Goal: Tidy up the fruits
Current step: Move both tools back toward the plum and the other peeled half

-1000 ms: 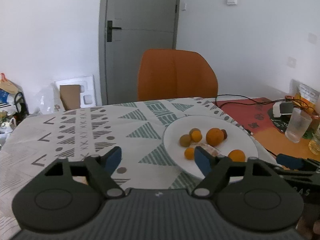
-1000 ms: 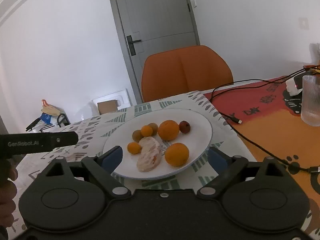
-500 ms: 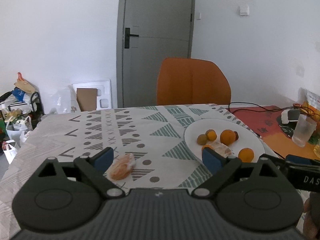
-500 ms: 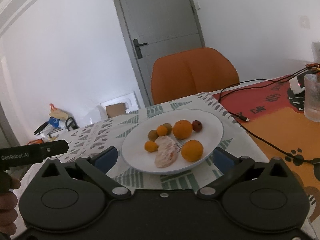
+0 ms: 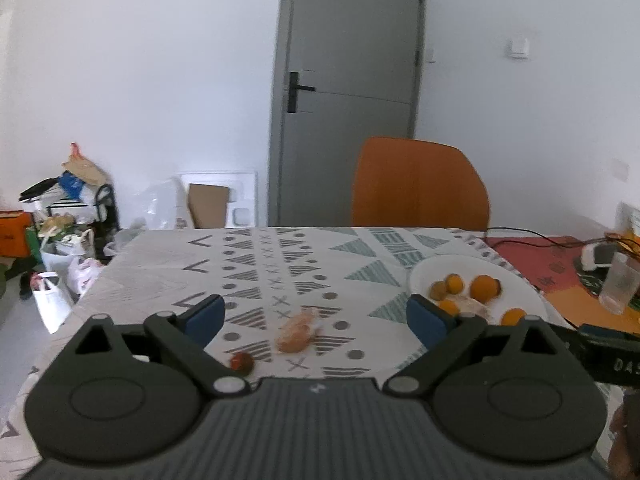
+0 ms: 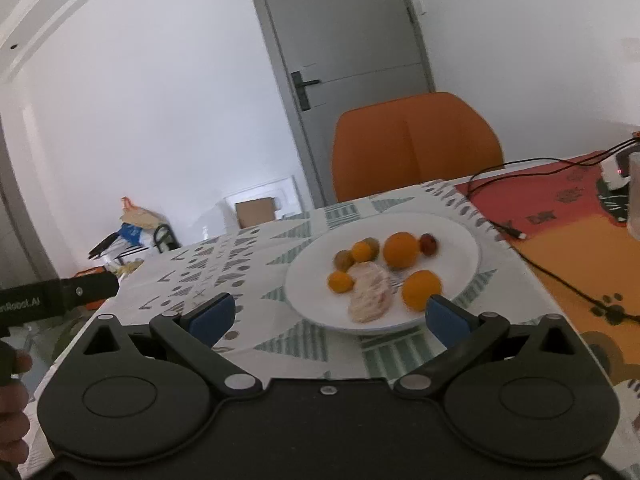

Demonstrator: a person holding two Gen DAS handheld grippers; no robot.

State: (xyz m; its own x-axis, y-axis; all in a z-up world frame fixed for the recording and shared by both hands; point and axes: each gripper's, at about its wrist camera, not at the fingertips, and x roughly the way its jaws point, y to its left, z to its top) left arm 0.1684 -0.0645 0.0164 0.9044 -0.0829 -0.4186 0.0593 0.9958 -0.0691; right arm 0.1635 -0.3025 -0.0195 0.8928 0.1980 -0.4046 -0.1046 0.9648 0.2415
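Left tool [image 5: 316, 316] drawn back, opening, right tool [image 6: 328, 316] spread, eight fruits on plate [image 6: 460, 300].

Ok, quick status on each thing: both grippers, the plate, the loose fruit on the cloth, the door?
left gripper: jaws opening, nothing between the pads
right gripper: open, empty
plate: holding eight pieces of fruit
peeled fruit: loose on the tablecloth
small red fruit: loose on the tablecloth
door: shut

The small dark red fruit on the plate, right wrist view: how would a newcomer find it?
Start at the white plate on the patterned tablecloth. Go to the biggest orange at the plate's far side. The small dark red fruit sits right beside it, the only red one among orange, olive and peeled pale pieces.
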